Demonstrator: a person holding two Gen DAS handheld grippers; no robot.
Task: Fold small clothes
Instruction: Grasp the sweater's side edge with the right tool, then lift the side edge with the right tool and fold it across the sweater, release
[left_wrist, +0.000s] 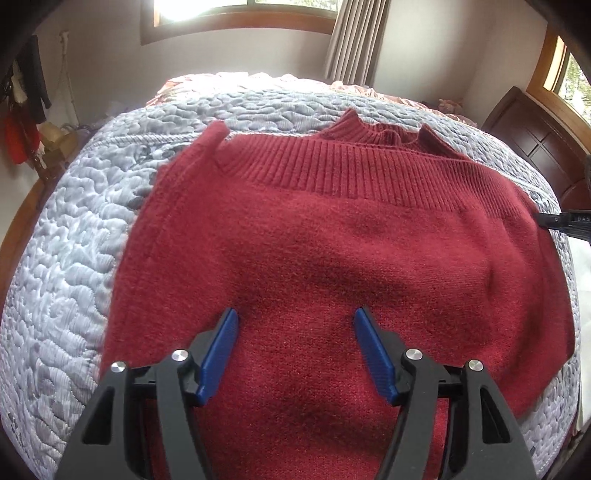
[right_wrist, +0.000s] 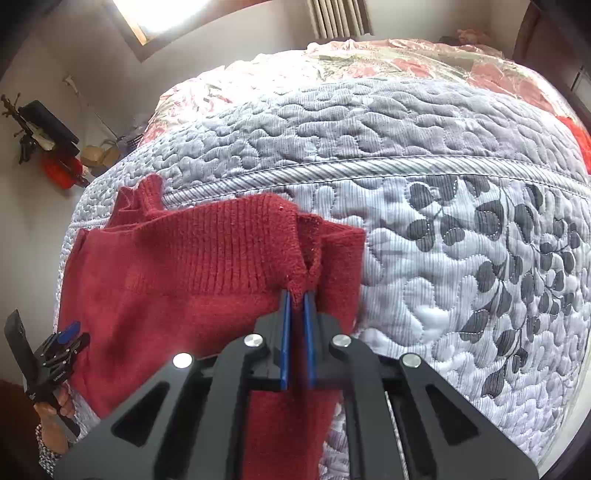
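Observation:
A dark red knit sweater (left_wrist: 314, 251) lies on a grey quilted bedspread (left_wrist: 62, 266), its ribbed band and collar (left_wrist: 380, 134) toward the far side. My left gripper (left_wrist: 295, 317) hovers just above the sweater's middle, blue pads wide apart, nothing between them. In the right wrist view the same sweater (right_wrist: 177, 280) fills the lower left. My right gripper (right_wrist: 297, 295) is shut on a fold of the sweater's right edge, beside the ribbed band. The left gripper (right_wrist: 55, 347) shows at the far left, held by a hand (right_wrist: 55, 406). The right gripper's tip (left_wrist: 554, 219) pokes in at the sweater's right side.
The grey quilt with a leaf pattern (right_wrist: 498, 258) spreads to the right. A pink floral blanket (right_wrist: 388, 62) covers the far end of the bed. A dark wooden headboard (left_wrist: 532, 129) stands at the right, with a window (left_wrist: 240, 11) and curtain (left_wrist: 354, 40) behind.

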